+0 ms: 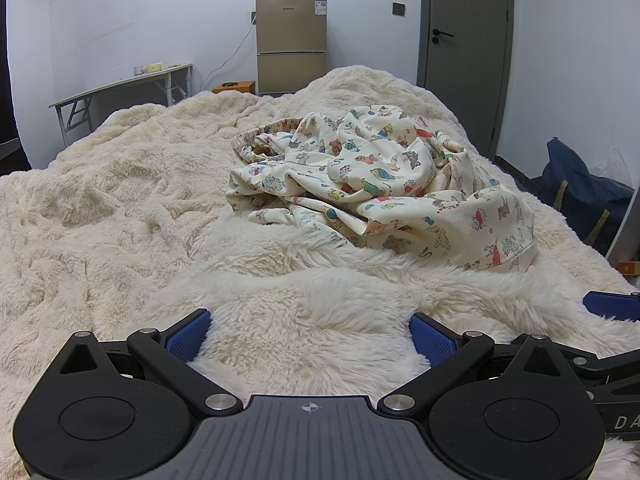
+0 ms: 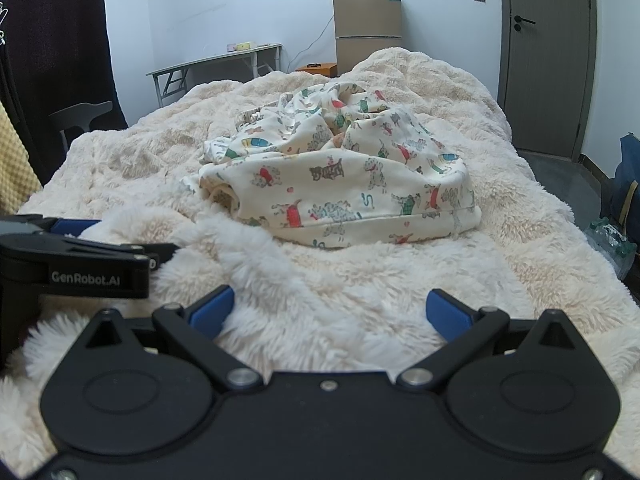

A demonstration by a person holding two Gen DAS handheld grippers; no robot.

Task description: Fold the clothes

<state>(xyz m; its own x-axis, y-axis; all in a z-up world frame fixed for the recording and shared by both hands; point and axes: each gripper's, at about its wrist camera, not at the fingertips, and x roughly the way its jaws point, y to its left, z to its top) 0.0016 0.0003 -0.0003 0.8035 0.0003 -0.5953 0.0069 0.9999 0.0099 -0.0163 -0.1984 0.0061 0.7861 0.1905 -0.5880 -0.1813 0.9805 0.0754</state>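
Both the left gripper [image 1: 311, 336] and right gripper [image 2: 330, 312] gape empty; reach ahead, pinch the crumpled garment's [image 1: 376, 184] hem corners, spread flat.

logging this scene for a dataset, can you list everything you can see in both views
printed garment: 1, cream with small coloured animal figures, crumpled in a heap on the blanket, ahead of both grippers
fluffy blanket: 1, cream, covers the whole bed
fridge: 1, tan, against the far wall, jars and bottles on top
folding table: 1, grey, along the far left wall, small items on it
wooden box: 1, orange, on the floor by the fridge
door: 1, grey, shut, far right, black handle
bag: 1, dark blue, on the floor right of the bed
left gripper: 1, black with blue pads, jaws wide apart, low over the blanket, holding nothing
right gripper: 1, black with blue pads, jaws wide apart, low over the blanket, holding nothing
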